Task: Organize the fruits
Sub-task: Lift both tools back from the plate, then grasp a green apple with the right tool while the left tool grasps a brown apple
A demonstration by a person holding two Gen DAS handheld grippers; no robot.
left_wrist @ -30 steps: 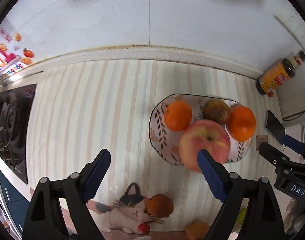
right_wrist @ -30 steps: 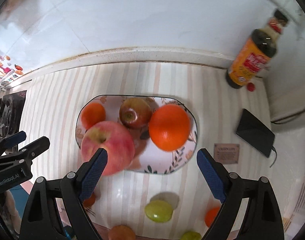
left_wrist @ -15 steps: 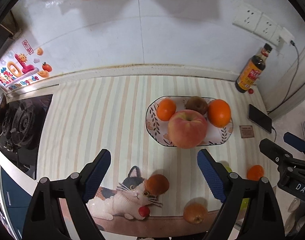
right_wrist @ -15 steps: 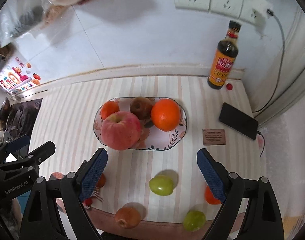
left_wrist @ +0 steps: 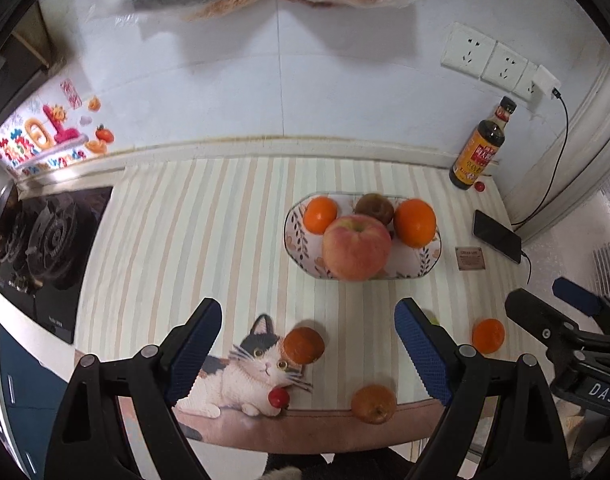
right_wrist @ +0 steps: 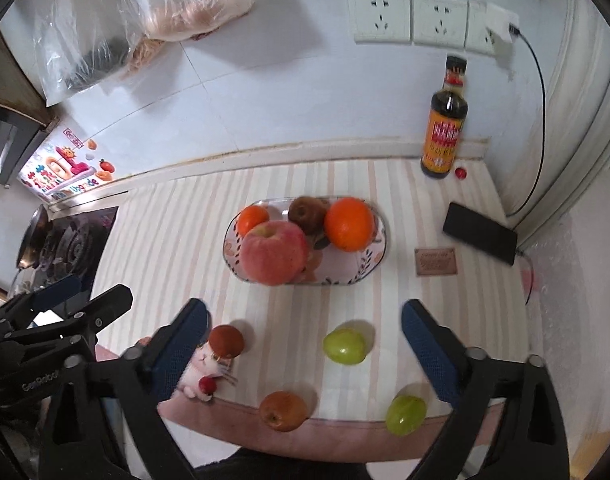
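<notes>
Four fruits sit on the plate (right_wrist: 379, 246): big apple (right_wrist: 273, 253), two oranges, one brown fruit, well ahead of both fingertips. Left gripper (left_wrist: 307, 344) and right gripper (right_wrist: 303, 344) gape apart, empty. Five loose fruits, possibly more hidden, remain near the fingers.

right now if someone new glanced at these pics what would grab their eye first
The big pink-red apple at the front of the patterned oval plate, with two oranges and a brown fruit behind it. Next, the loose fruit nearer the camera: two green ones and a reddish one on the striped mat. Both open grippers frame the bottom.
</notes>
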